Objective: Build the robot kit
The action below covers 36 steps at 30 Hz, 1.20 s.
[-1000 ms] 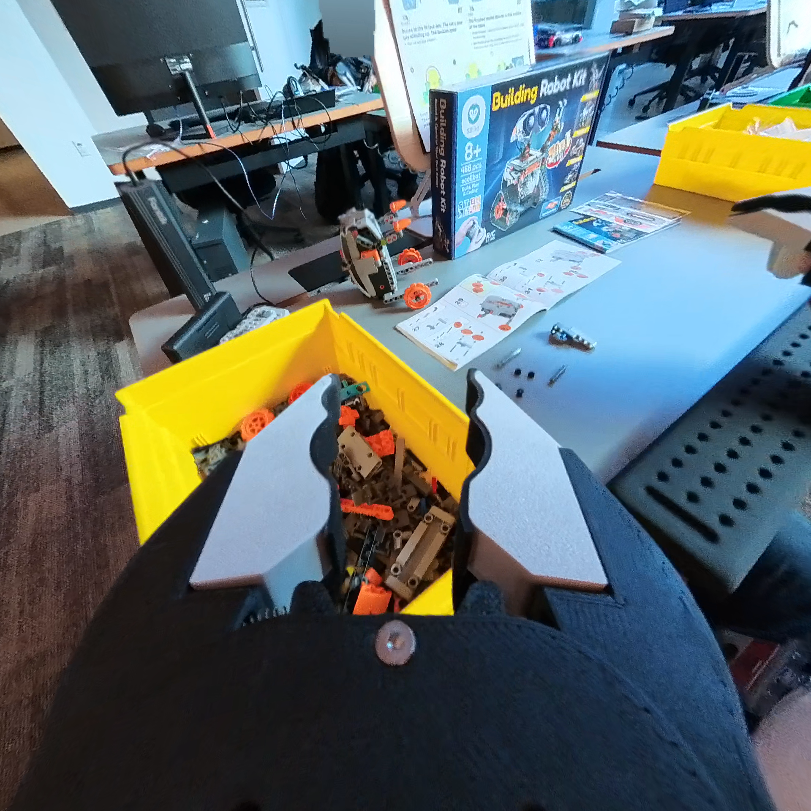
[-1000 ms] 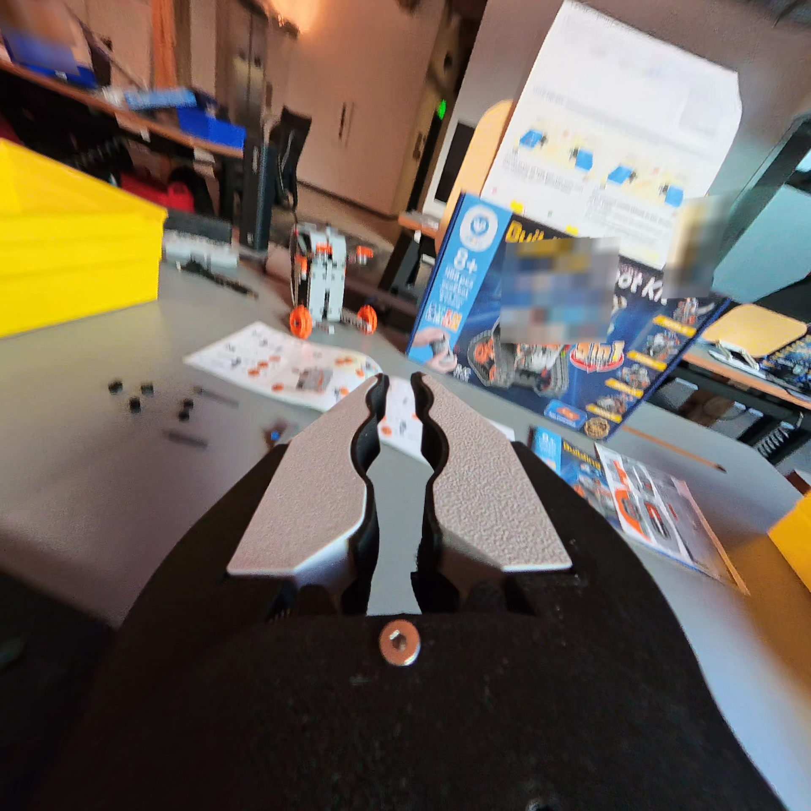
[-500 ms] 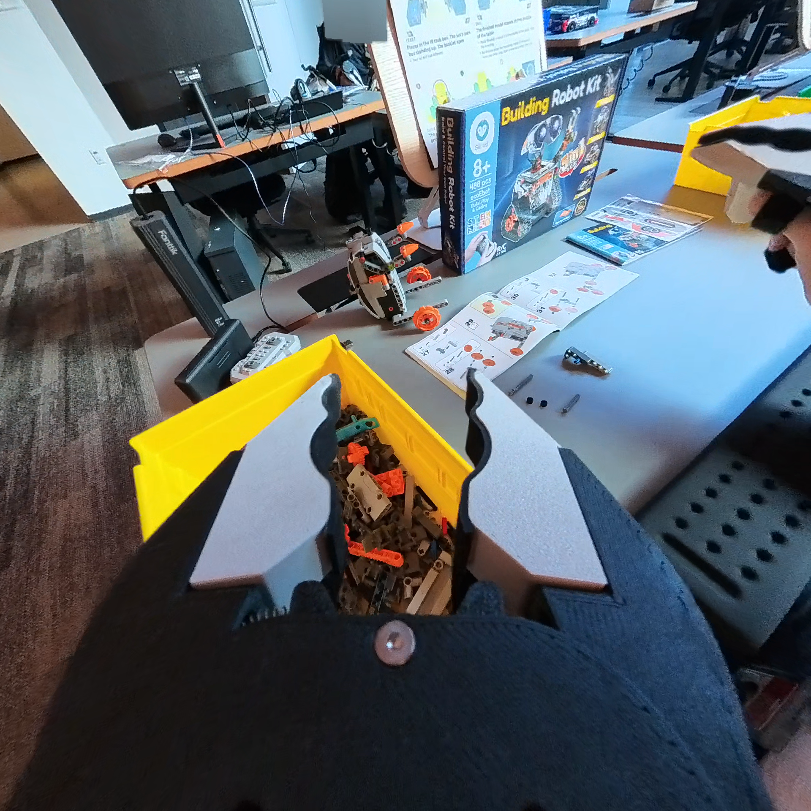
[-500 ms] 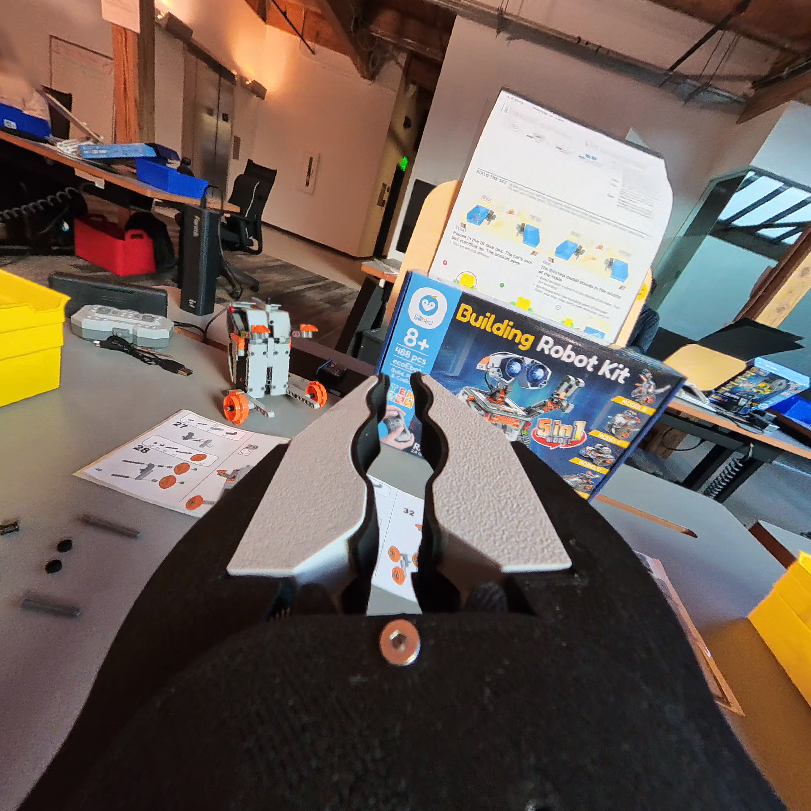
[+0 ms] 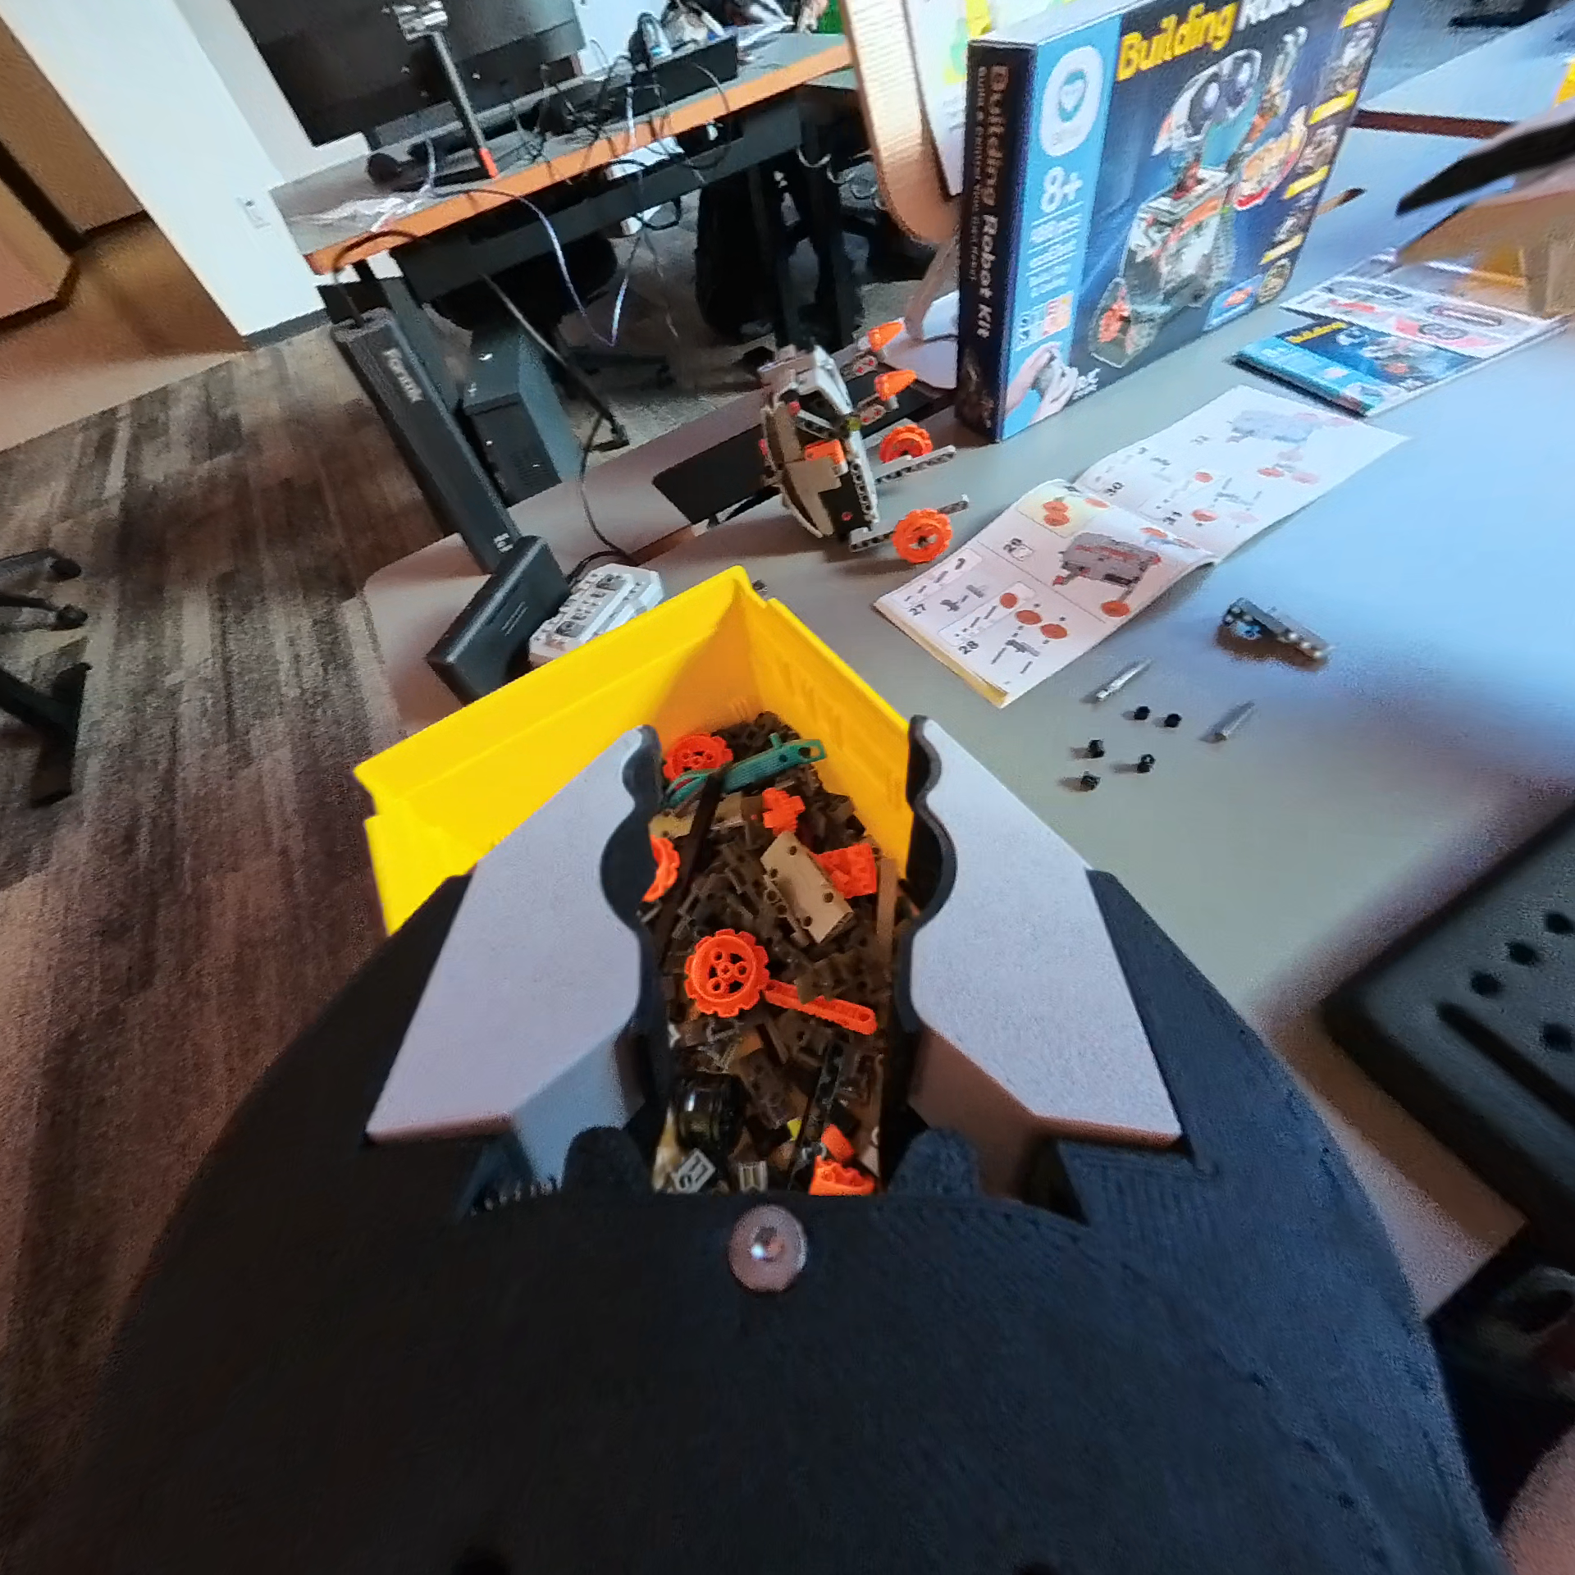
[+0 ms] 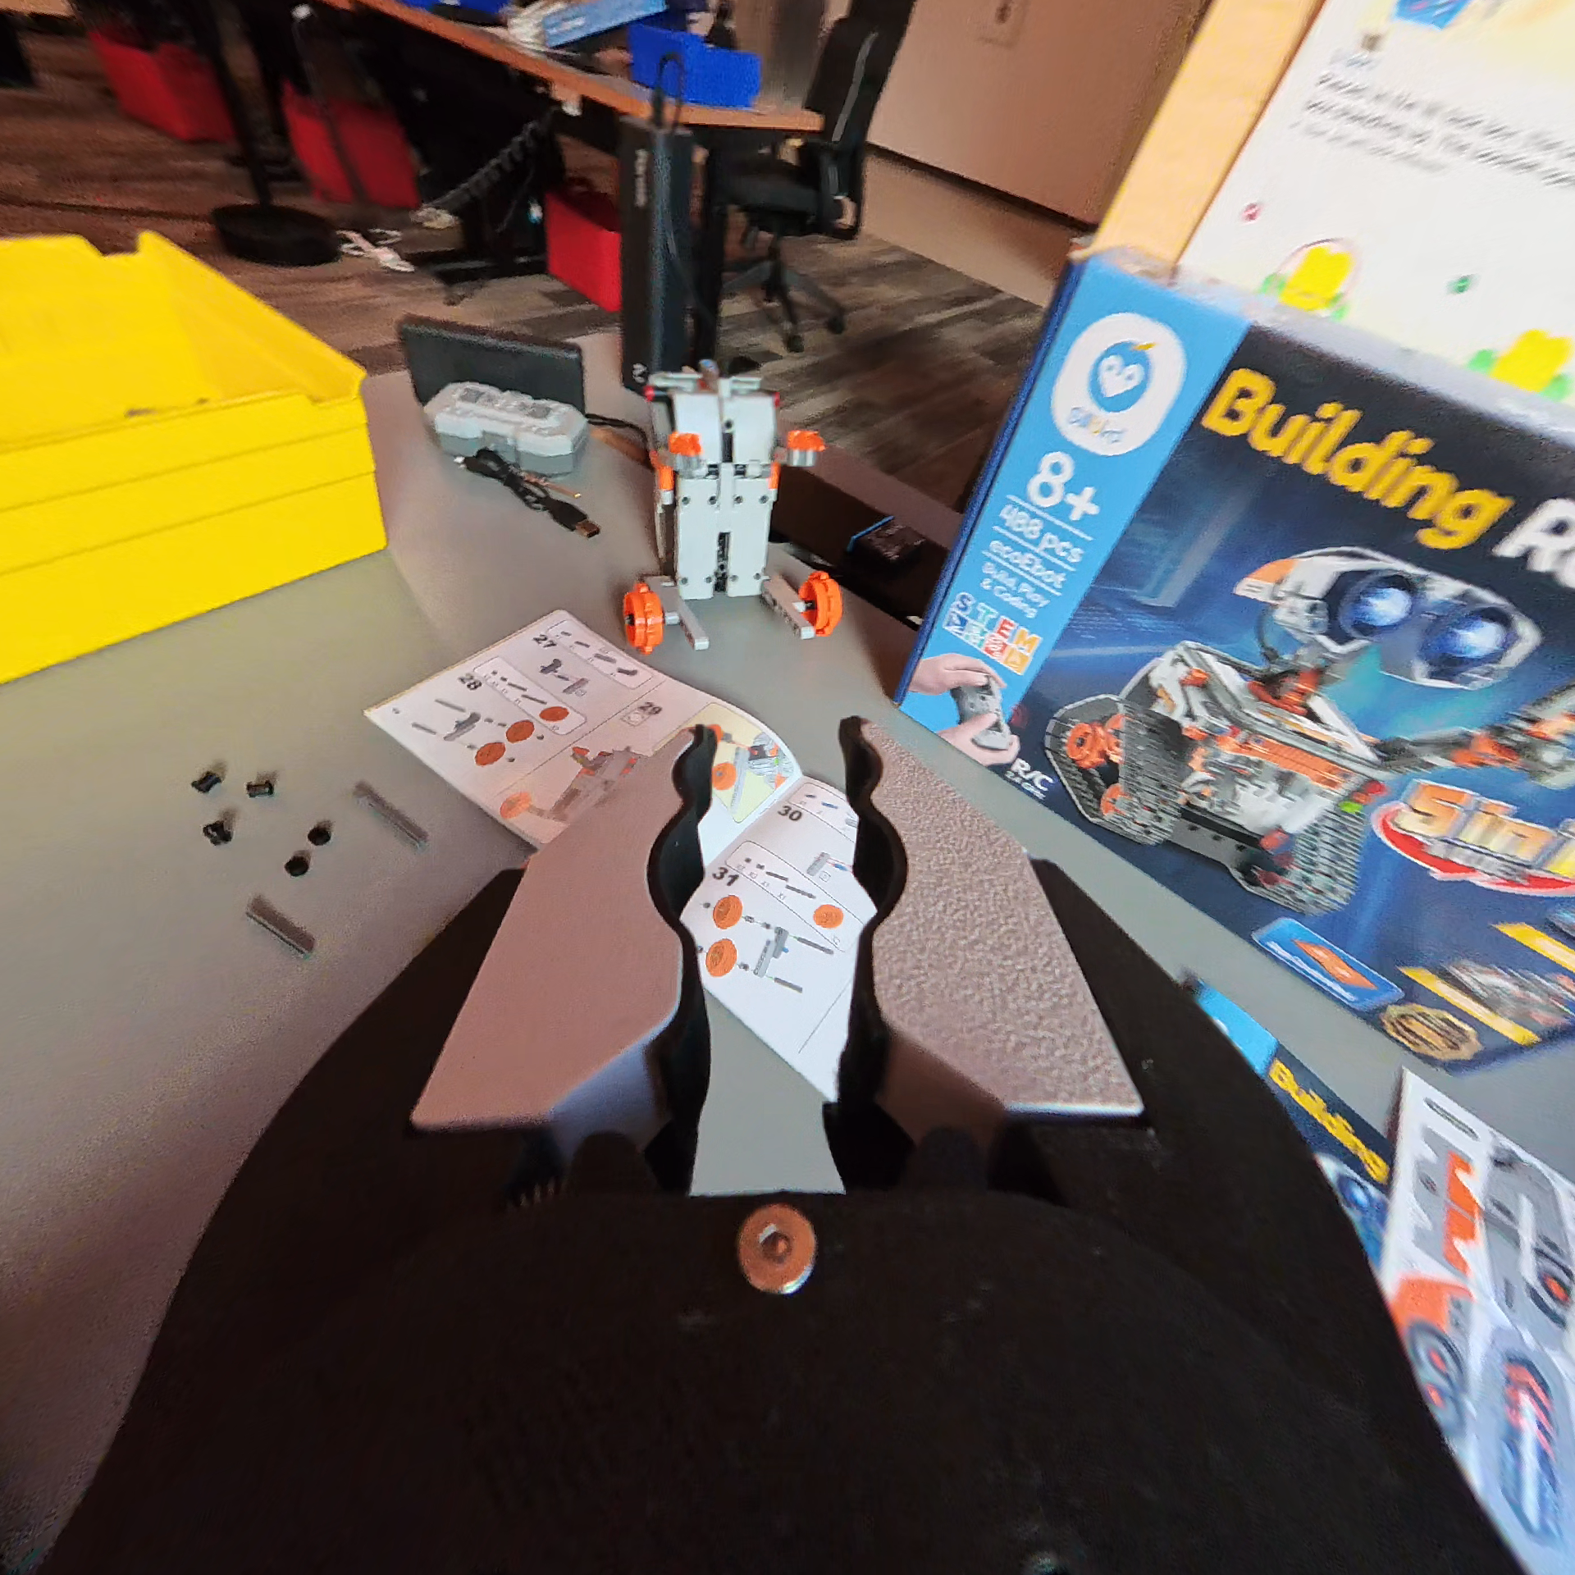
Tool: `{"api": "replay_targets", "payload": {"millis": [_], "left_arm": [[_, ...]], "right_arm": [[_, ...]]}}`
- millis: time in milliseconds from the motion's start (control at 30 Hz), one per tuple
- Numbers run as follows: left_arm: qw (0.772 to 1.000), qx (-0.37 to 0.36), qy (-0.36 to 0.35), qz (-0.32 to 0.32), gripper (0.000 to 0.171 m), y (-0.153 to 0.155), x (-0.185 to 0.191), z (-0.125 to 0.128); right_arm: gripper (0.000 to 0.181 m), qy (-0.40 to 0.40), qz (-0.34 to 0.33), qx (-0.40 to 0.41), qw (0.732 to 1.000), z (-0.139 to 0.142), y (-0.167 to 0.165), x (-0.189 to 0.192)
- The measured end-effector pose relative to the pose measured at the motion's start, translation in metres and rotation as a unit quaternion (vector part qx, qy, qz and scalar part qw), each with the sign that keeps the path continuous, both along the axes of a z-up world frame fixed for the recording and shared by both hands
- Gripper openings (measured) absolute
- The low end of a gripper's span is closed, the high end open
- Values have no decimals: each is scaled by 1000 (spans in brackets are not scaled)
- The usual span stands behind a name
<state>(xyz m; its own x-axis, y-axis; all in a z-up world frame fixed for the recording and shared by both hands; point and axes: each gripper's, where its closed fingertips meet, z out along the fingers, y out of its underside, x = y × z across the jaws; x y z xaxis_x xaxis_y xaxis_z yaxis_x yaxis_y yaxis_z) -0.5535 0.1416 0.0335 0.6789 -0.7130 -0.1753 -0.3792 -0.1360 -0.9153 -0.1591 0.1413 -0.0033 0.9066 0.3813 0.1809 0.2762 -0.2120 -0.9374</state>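
My left gripper (image 5: 782, 733) is open and empty, low over a yellow bin (image 5: 545, 750) heaped with dark, tan and orange building parts. An orange gear (image 5: 724, 972) lies between the fingers. My right gripper (image 6: 777, 729) is open and empty, above an open instruction booklet (image 6: 597, 733) on the grey table. A partly built grey and orange robot model (image 6: 720, 503) stands beyond the booklet. The model (image 5: 818, 460) and booklet (image 5: 1108, 545) also show in the left wrist view. Several small black pins (image 6: 256, 818) and grey axles (image 6: 388, 814) lie loose to the left.
The blue kit box (image 6: 1278, 639) stands upright at the right, leaflets (image 5: 1406, 341) beside it. A grey control unit (image 6: 507, 418) with a cable sits behind the yellow bin (image 6: 170, 477). A black perforated mat (image 5: 1466, 1023) lies at the table's near edge. Desks and chairs stand behind. Tip to tip, the grippers are about 40 cm apart.
My left gripper has moved forward and lower over the bin. My right gripper has tipped down toward the booklet and its jaws have opened wider.
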Motion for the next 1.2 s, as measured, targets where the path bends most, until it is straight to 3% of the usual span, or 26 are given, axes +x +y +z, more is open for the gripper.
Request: {"api": "replay_targets", "payload": {"millis": [100,233,300,433,567,1200], "left_arm": [[1000,2,-10,17,55,6,-12,2],[999,-2,2,38,54,16,-26,-1],[999,-3,8,44,54,23,-28,-2],[999,-10,3,34,54,31,-21,-7],[999,-28,23,36,54,35,-22,-21],[999,-9,8,44,54,40,-28,-15]], "right_arm": [[30,41,24,28,998,-23,6,1],[30,127,-27,11,991,-38,9,23],[30,99,-49,66,992,-27,10,33],[19,34,-95,74,992,-28,8,46],[0,53,-74,57,994,-32,7,40],[0,53,-56,49,996,-33,9,21]]}}
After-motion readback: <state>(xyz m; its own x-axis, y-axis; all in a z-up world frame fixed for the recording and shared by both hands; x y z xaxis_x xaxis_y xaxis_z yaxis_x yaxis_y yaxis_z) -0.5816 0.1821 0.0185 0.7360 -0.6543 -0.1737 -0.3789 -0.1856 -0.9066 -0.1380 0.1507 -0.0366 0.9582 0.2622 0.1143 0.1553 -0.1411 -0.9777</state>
